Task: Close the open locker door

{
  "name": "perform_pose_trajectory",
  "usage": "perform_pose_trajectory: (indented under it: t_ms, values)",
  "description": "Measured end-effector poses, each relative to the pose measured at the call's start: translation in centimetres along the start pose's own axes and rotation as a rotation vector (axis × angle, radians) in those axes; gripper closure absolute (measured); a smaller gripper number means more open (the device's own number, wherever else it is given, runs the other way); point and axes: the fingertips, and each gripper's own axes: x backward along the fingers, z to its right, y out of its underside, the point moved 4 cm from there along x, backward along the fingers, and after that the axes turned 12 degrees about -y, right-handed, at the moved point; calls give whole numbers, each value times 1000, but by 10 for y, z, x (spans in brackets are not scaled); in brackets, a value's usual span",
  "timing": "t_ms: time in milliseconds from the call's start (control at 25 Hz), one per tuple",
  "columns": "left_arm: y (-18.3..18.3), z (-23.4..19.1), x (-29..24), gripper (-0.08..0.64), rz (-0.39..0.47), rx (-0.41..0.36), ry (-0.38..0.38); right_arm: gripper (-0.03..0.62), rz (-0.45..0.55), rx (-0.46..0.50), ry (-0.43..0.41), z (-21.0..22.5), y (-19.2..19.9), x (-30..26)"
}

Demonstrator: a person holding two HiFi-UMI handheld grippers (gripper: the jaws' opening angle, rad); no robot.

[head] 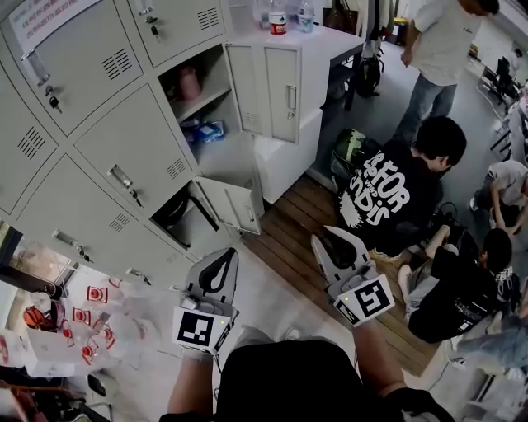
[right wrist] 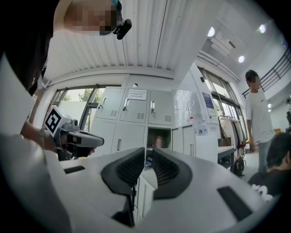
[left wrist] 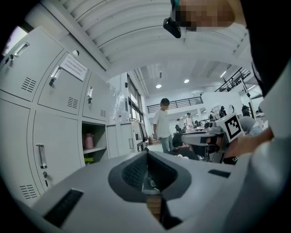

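A wall of grey lockers [head: 91, 140] stands at the left of the head view. Two doors hang open: an upper door [head: 274, 92] on a compartment holding a pink bottle [head: 191, 82], and a smaller lower door [head: 233, 206] near the floor. My left gripper [head: 218, 265] is shut and empty, just below the lower door and apart from it. My right gripper [head: 328, 241] is shut and empty too, over the wooden floor to that door's right. The left gripper view shows its jaws [left wrist: 146, 154] closed, level, with the open compartment [left wrist: 91, 143] beyond. The right gripper [right wrist: 148, 149] faces the open compartment [right wrist: 158, 139].
Several people sit on the floor at the right [head: 396, 194], and one stands behind them [head: 441, 49]. A white table [head: 334, 45] with bottles [head: 279, 18] stands behind the upper door. A plastic bag of red-and-white packets [head: 91, 321] lies at the lower left.
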Motion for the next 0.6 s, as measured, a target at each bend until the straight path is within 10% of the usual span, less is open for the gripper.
perform_pose_trajectory:
  t_ms: [600]
  values:
    - [19,-76,-88,537,-17,6,84,538,-22,-37,58,40,29,-95]
